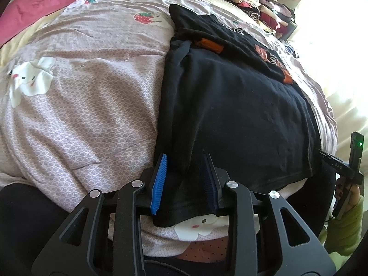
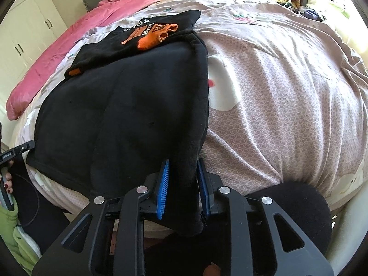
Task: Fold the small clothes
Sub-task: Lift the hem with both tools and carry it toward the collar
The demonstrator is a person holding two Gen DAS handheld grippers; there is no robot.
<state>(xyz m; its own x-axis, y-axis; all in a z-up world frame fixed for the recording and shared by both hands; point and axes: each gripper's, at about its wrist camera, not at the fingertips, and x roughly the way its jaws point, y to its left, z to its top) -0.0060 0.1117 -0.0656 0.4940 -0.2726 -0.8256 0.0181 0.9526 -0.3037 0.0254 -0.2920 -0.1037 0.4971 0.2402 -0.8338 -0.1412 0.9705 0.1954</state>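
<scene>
A black sweatshirt [image 1: 239, 105] with orange cuffs and orange print lies on the bed, its sleeves folded in over the body. My left gripper [image 1: 186, 161] has its blue pads around the near left corner of the hem and is shut on it. In the right wrist view the same sweatshirt [image 2: 128, 105] fills the left half. My right gripper [image 2: 182, 165] is shut on its near right corner, with black cloth hanging down between the pads. An orange cuff [image 2: 149, 40] lies on top at the far end.
The bed has a pink patterned quilt [image 1: 92, 96] with white bunny and strawberry patches. A pink blanket [image 2: 57, 53] lies along the far left side. A pile of folded clothes [image 1: 260, 7] sits at the far corner. White cupboards [image 2: 27, 36] stand beyond the bed.
</scene>
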